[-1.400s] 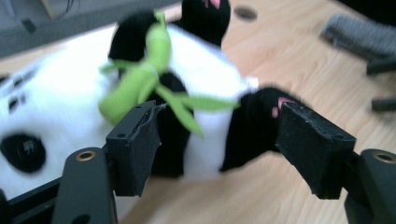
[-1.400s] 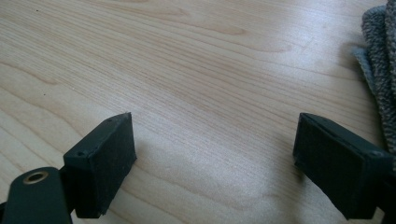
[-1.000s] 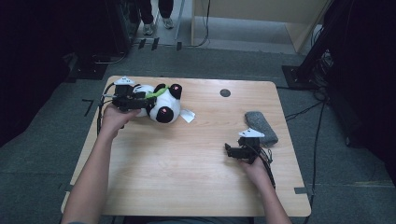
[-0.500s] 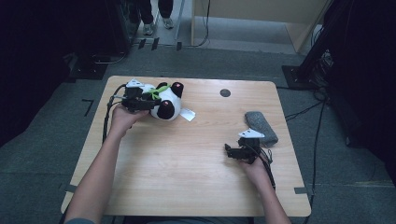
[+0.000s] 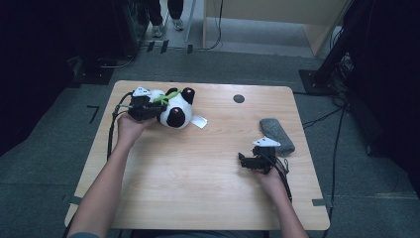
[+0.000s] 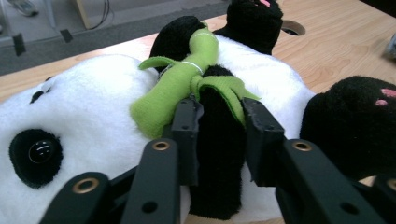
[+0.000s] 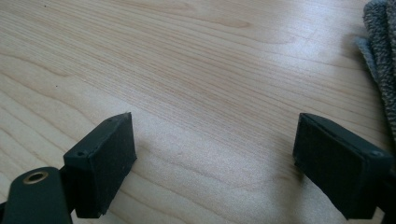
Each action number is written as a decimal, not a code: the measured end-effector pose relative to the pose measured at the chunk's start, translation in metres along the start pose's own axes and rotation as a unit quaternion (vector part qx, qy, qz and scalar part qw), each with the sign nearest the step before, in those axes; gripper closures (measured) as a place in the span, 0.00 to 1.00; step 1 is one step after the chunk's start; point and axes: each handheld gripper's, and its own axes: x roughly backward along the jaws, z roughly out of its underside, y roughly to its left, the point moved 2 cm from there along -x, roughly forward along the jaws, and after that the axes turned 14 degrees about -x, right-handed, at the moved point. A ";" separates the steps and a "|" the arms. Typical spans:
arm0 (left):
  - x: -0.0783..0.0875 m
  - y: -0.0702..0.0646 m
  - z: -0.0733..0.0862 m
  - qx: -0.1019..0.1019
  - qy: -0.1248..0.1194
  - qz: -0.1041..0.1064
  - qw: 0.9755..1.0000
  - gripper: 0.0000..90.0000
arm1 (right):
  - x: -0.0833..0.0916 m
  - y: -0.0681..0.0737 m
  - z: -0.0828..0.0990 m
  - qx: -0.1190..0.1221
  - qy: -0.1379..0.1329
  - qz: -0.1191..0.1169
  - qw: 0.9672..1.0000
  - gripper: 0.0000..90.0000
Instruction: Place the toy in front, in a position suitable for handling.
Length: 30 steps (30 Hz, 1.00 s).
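A black-and-white plush panda (image 5: pixel 174 110) lies on its back at the far left of the wooden table (image 5: pixel 198 188), with a green felt bamboo sprig (image 6: pixel 177 84) on its chest. My left gripper (image 5: pixel 154 109) reaches in from the left. Its jaws have just been closing, and the pads now squeeze the panda's black arm (image 6: pixel 219 154) between them (image 6: pixel 219 123). My right gripper (image 5: pixel 242 161) rests low over the table at the right, pointing left. It is open with only bare wood between its pads (image 7: pixel 215 158).
A folded grey cloth (image 5: pixel 276 133) lies just beyond the right gripper, and its edge (image 7: pixel 380 51) is beside the right pad. A white tag (image 5: pixel 199 121) pokes out to the panda's right. A round cable hole (image 5: pixel 238 98) sits near the far edge.
The left hand has moved in and down onto the panda, and its jaws have closed from wide apart onto the black arm. The right hand has kept still.
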 end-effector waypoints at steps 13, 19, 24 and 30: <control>0.013 -0.014 -0.014 0.021 -0.021 0.008 1.000 0.84 | 0.003 -0.001 -0.002 0.000 0.014 -0.003 1.000 0.16; 0.018 -0.032 -0.023 0.029 -0.024 0.034 0.999 0.84 | 0.007 -0.006 -0.005 -0.022 0.028 -0.021 0.999 0.18; 0.021 -0.047 -0.024 0.041 -0.030 0.046 0.998 0.84 | 0.010 -0.004 -0.011 -0.010 0.014 -0.011 1.000 0.18; 0.032 -0.068 -0.023 0.043 -0.031 0.049 0.997 0.84 | 0.014 -0.001 -0.017 -0.016 0.007 -0.018 1.000 0.18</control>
